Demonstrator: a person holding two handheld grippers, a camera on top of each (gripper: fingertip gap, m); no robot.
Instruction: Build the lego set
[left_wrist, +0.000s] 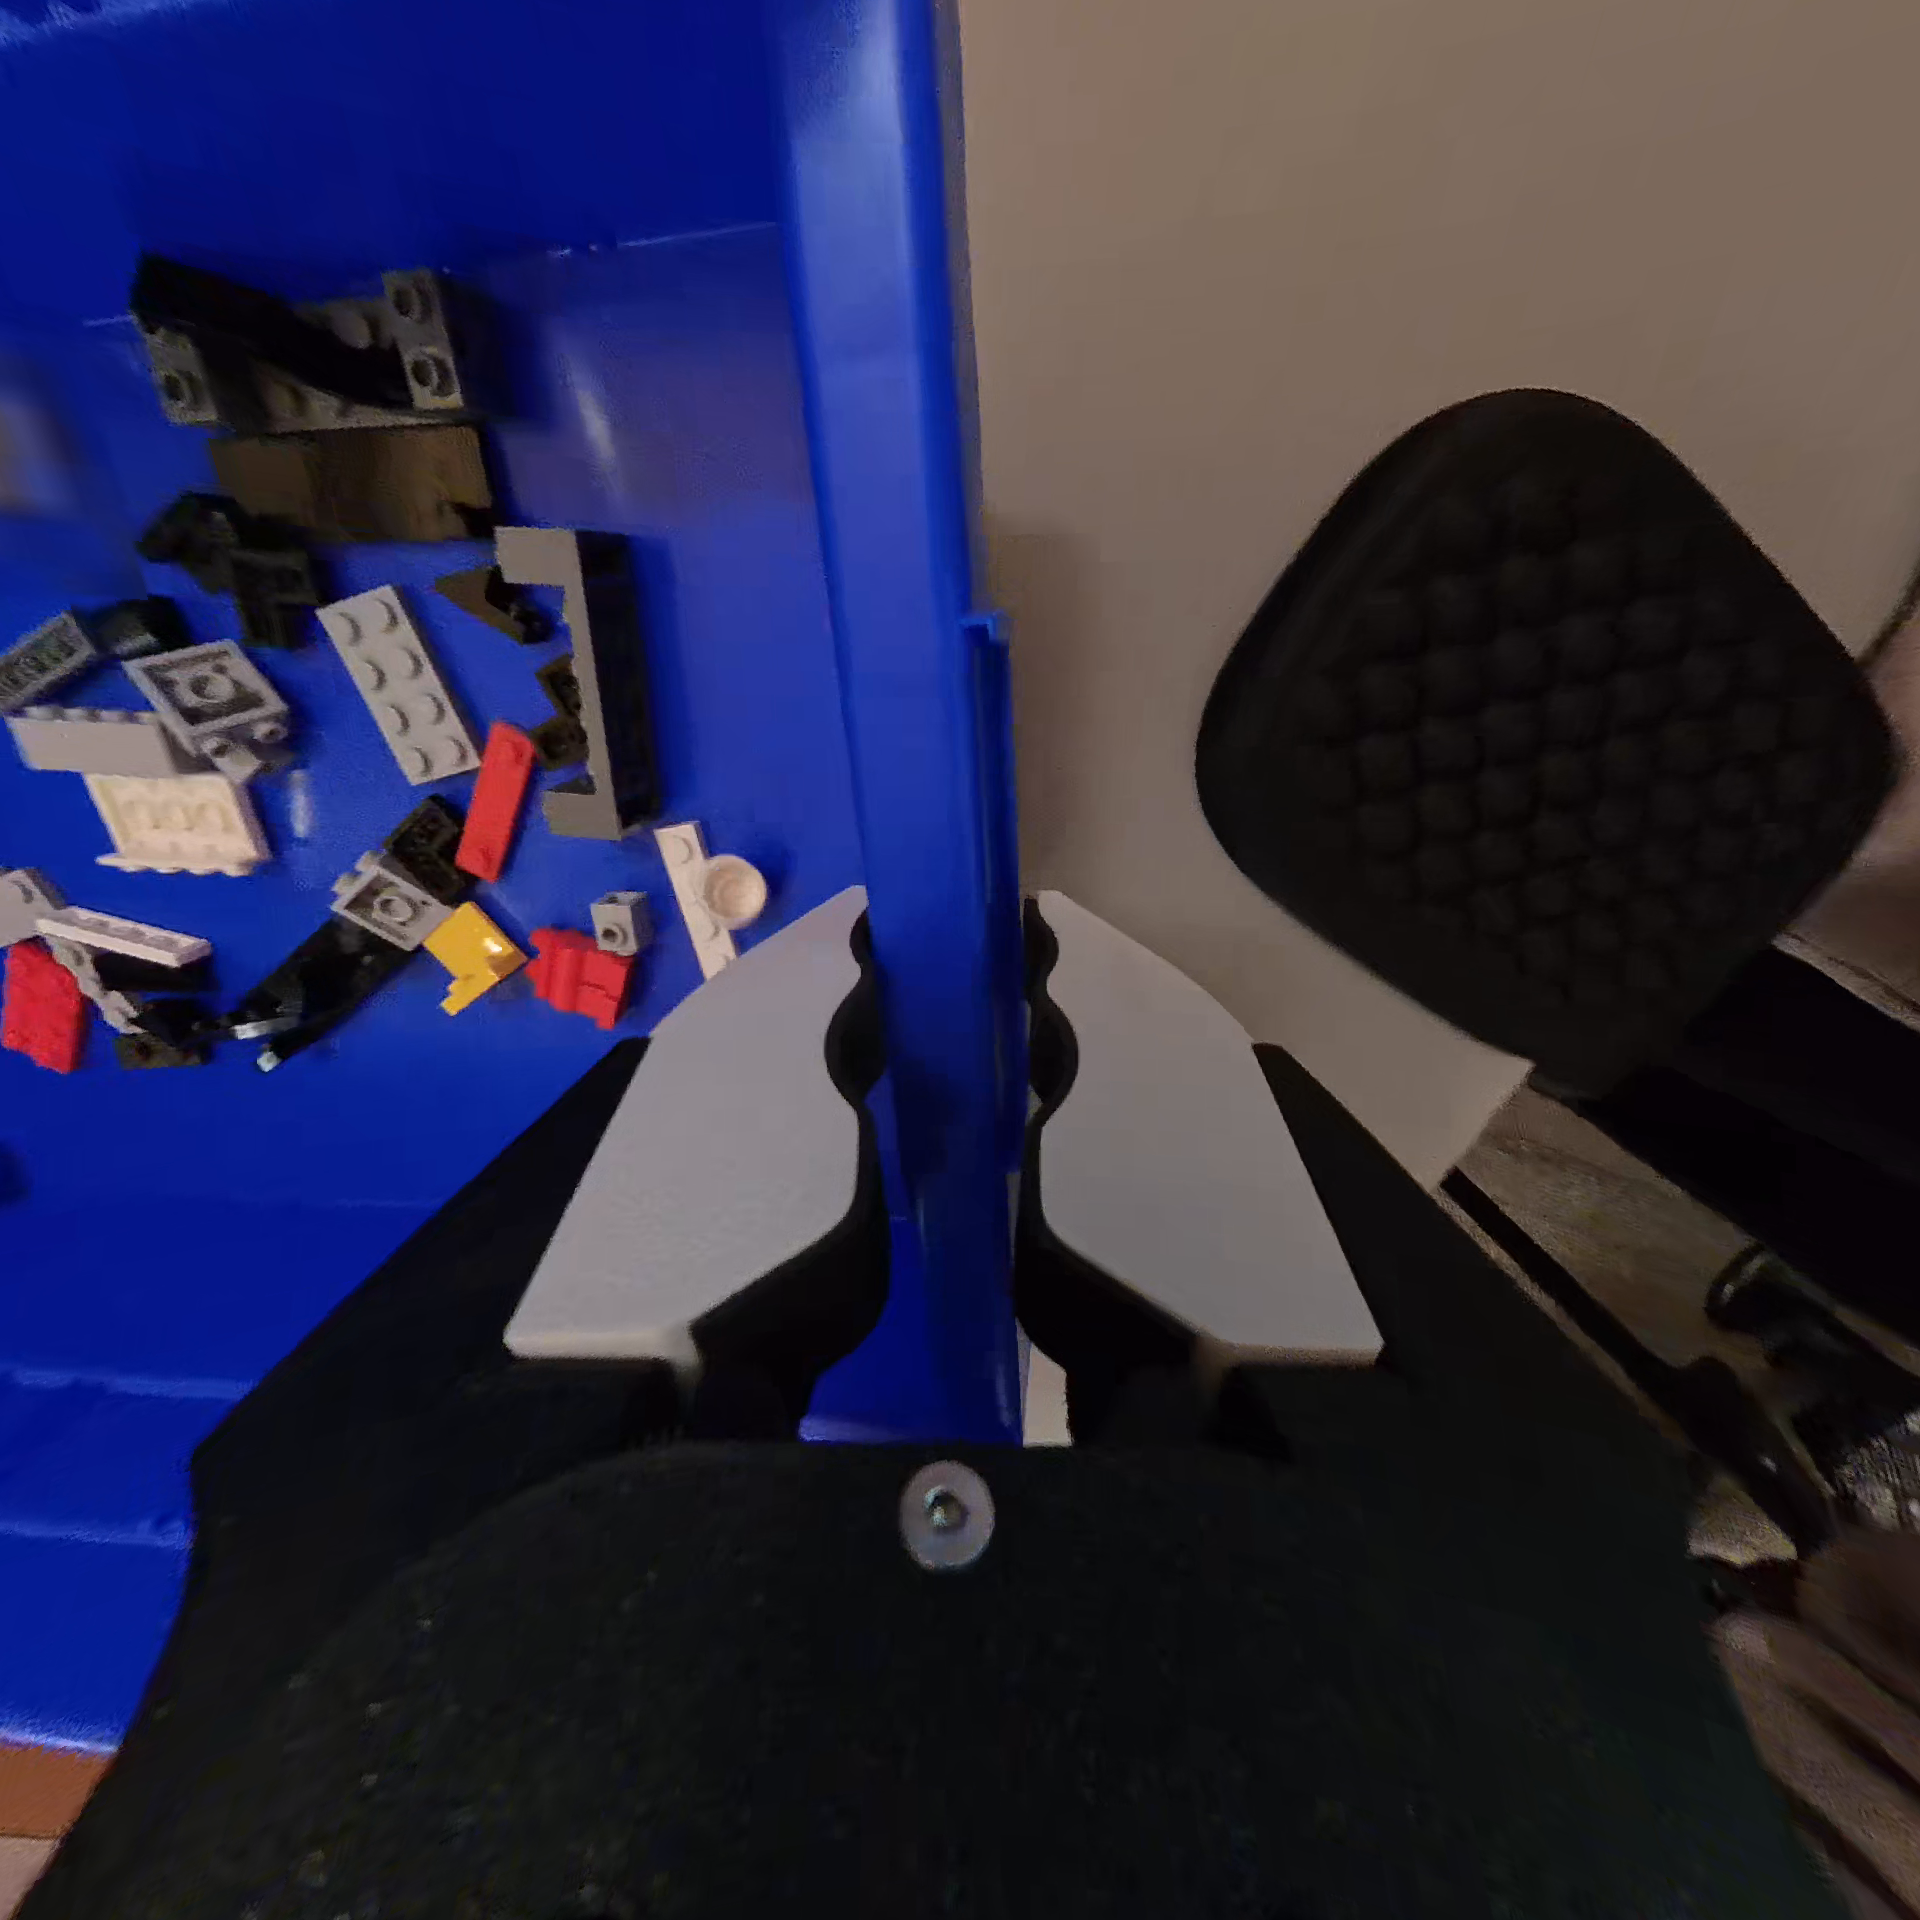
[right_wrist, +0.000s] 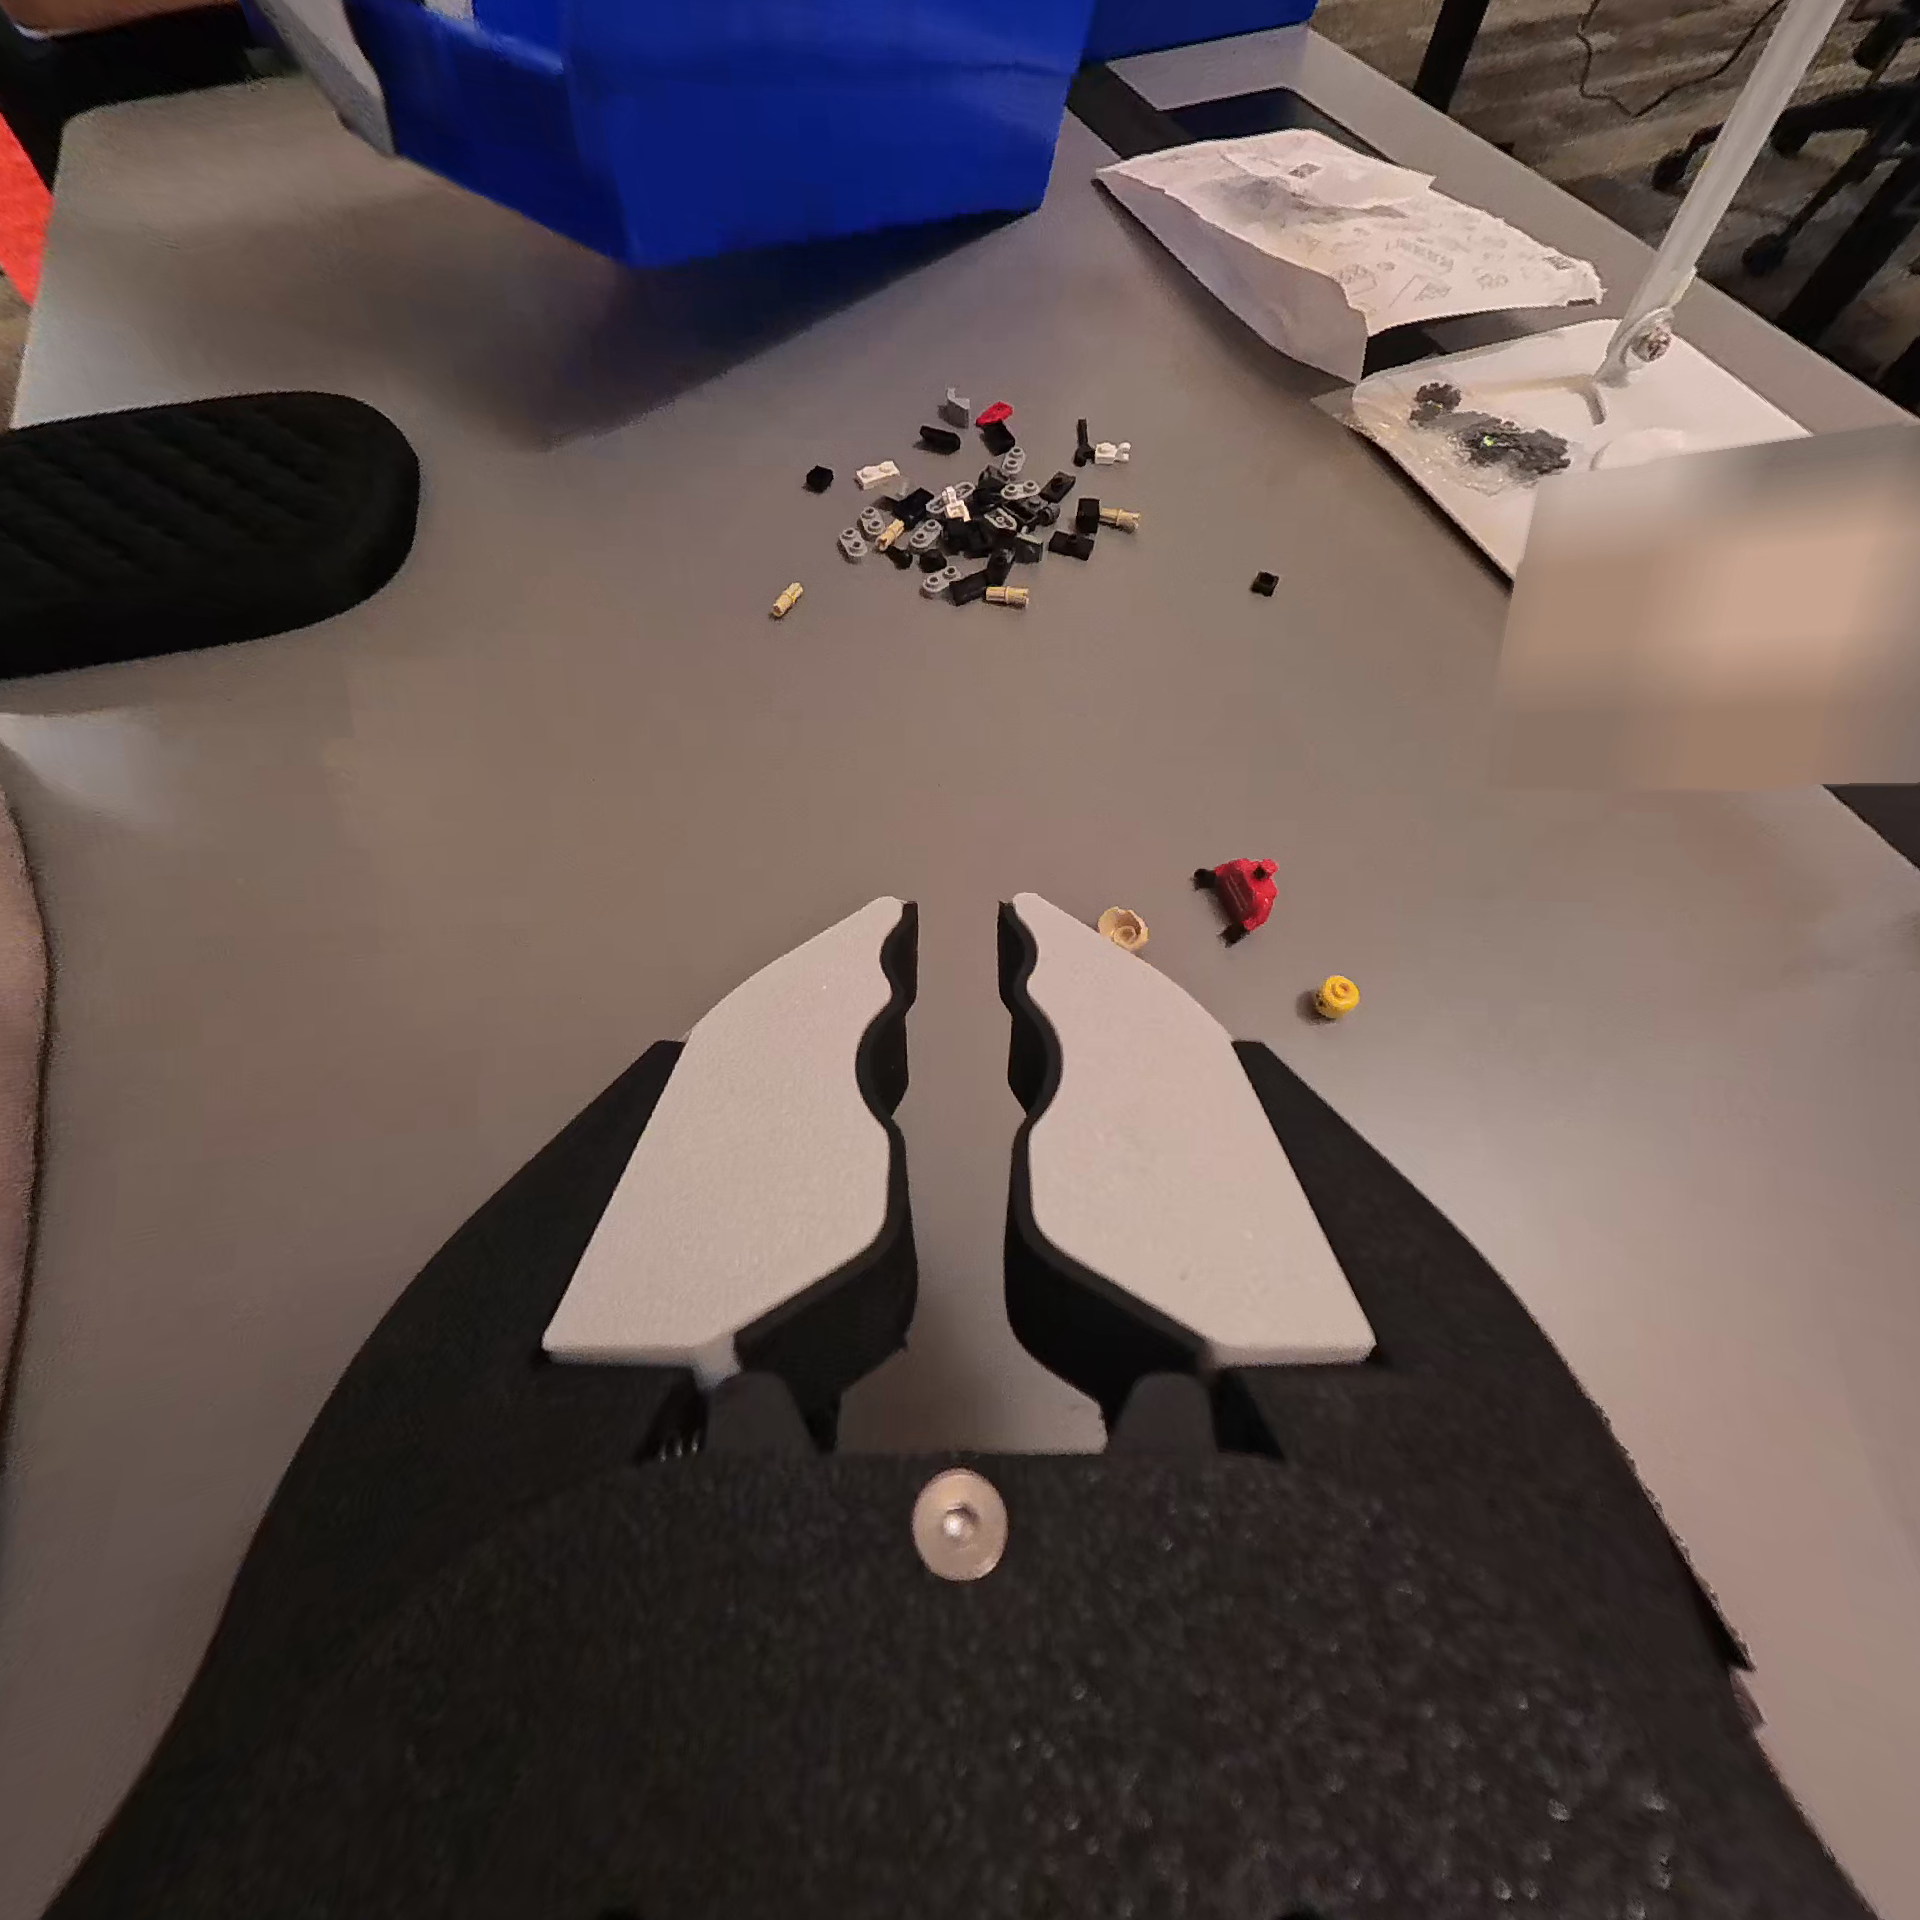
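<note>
My left gripper (left_wrist: 945, 935) is shut on the side wall of a blue bin (left_wrist: 894, 582), which is tilted. Inside it lie several loose lego pieces (left_wrist: 395, 727), grey, black, red, white and yellow. The blue bin (right_wrist: 790, 125) also shows at the far end of the grey table in the right wrist view. My right gripper (right_wrist: 956, 909) is open and empty, low over the table. Ahead of it lies a pile of small black, grey and tan pieces (right_wrist: 977, 509). A red minifigure torso (right_wrist: 1242, 894), a yellow head (right_wrist: 1335, 997) and a tan round piece (right_wrist: 1122, 927) lie to its right.
A black padded chair armrest (left_wrist: 1538, 717) is right of the bin and also shows at the left in the right wrist view (right_wrist: 187, 520). A white paper bag (right_wrist: 1340, 239) and a clear bag of black parts (right_wrist: 1486, 436) lie at the table's far right. The grippers' ends are close to 40 cm from one another. The red minifigure torso (right_wrist: 1242, 894) is closer to my right gripper, around 11 cm from its tips; the left tips are 40 cm off. From the right gripper's tips to the yellow head (right_wrist: 1335, 997) is close to 12 cm.
</note>
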